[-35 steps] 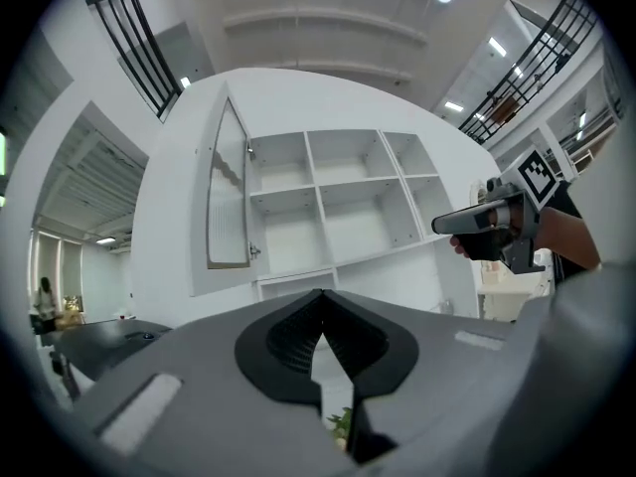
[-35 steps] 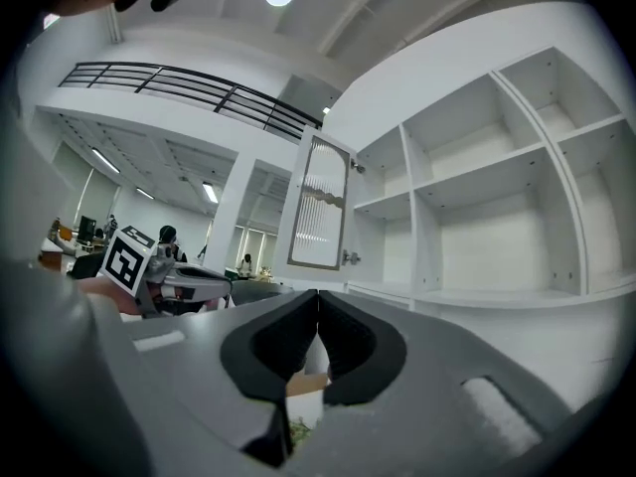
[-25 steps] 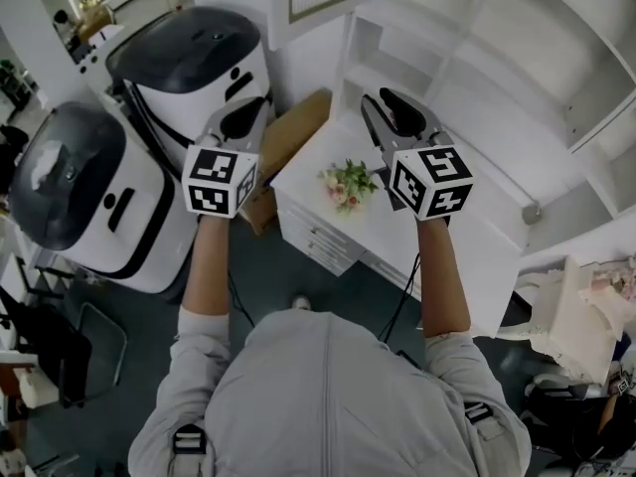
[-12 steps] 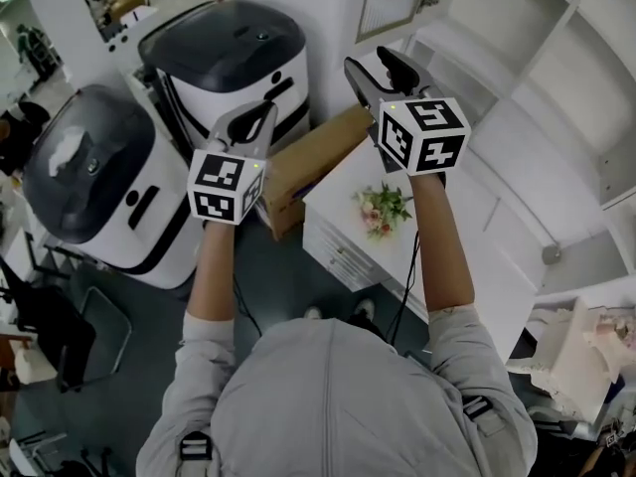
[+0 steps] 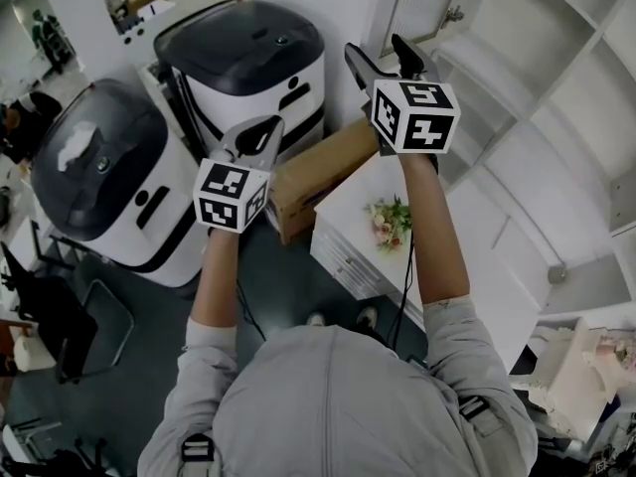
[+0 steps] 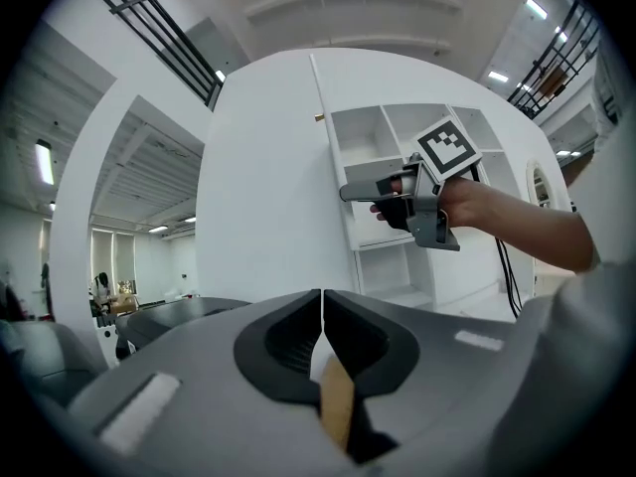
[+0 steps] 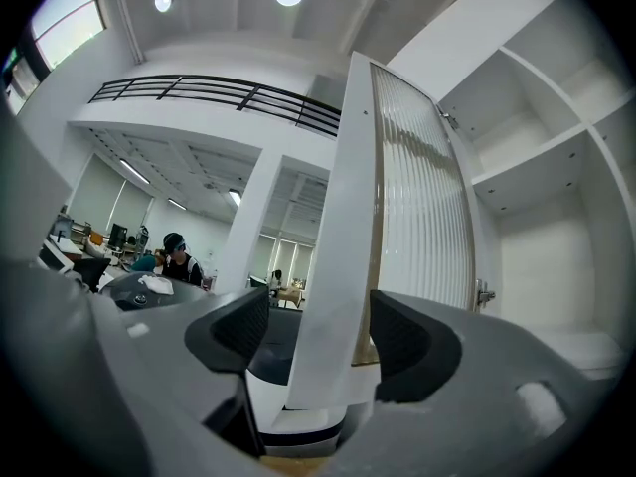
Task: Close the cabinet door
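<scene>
At the far left stand two bulky white machines with dark lids, one [image 5: 94, 192] nearer the person and the other [image 5: 248, 58] behind it. Just right of them the left gripper [image 5: 266, 127] is held out level; in its own view the jaws meet in a thin line with nothing caught between them (the brown patch seen below them is the cardboard box [image 5: 323, 172] beyond). That box lies on the floor, wedged between the rear machine and a low white drawer unit [image 5: 348, 261], whose top carries a small bunch of flowers [image 5: 390, 222]. Further right and higher, the right gripper [image 5: 388, 60] reaches toward the cabinet door [image 7: 412, 217], a white frame round a ribbed glass panel that stands swung out from the open shelves [image 5: 537, 117]. The right gripper's jaws have just been opening and now stand wide. The door's free edge [image 7: 333, 266] rises in the gap between them, with clear space at either pad, so nothing is gripped. A small metal latch [image 7: 484, 293] shows on the door's inner face, and to the right of it the white shelf compartments lie open.
</scene>
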A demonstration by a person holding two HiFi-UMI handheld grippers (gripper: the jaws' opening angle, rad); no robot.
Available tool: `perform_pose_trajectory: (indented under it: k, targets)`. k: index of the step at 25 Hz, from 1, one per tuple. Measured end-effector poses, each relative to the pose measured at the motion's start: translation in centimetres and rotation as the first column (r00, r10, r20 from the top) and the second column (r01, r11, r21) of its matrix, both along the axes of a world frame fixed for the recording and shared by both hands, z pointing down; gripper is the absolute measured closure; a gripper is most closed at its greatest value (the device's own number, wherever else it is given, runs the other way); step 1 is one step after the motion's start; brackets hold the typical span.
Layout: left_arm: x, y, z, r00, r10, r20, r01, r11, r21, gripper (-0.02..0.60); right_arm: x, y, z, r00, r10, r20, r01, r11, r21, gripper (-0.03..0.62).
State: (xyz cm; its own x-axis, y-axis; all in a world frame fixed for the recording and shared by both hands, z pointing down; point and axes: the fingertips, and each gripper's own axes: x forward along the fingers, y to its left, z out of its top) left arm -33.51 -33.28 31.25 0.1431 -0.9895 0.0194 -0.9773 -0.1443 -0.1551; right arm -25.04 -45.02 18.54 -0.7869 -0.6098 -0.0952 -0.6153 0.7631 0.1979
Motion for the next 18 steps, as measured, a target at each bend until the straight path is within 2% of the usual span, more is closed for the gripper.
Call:
perform_pose_trajectory:
  k: [7, 18]
  targets:
    - [1.5, -0.7, 0.9, 0.999, 0.038, -0.036, -0.039, 0.999, -0.018, 0.555, -0.8, -1.9, 0.0, 0.997, 0.062, -0.048, -0.06, 0.997, 0.043, 0.287]
    - [3.0, -1.5, 1.5, 0.999, 0.039, -0.035, -0.041, 0.999, -0.034, 0.555, 0.3, -2.0, 0.2, 1.0, -0.008, -0.029, 0.008, 1.0, -0.003, 0.304]
